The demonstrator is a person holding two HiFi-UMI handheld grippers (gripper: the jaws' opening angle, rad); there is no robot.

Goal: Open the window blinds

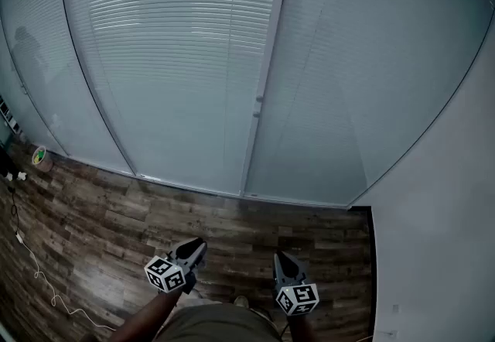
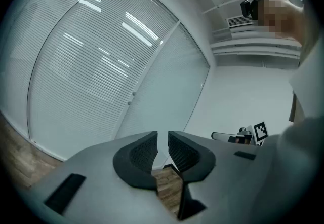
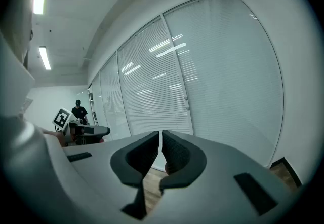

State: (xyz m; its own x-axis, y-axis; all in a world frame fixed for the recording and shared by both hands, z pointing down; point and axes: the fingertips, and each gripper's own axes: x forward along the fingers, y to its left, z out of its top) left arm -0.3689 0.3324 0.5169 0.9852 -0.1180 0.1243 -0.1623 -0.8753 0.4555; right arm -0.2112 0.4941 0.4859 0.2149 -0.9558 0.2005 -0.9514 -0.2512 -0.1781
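White slatted blinds (image 1: pixel 178 62) hang shut behind tall glass panels straight ahead; they also fill the left gripper view (image 2: pixel 86 76) and the right gripper view (image 3: pixel 223 76). A small knob (image 1: pixel 257 112) sits on the upright frame between two panels, with the same knob (image 2: pixel 130 97) seen from the left. Both grippers are held low, well short of the glass. My left gripper (image 1: pixel 198 245) (image 2: pixel 162 139) has its jaws a narrow gap apart with nothing between them. My right gripper (image 1: pixel 279 258) (image 3: pixel 161 139) is shut and empty.
Wood-plank floor (image 1: pixel 116 224) runs up to the window base. A white wall (image 1: pixel 441 217) closes the right side. A white cable (image 1: pixel 35 271) and a green roll (image 1: pixel 39 155) lie at the far left. A person in black (image 3: pixel 79 111) stands far off.
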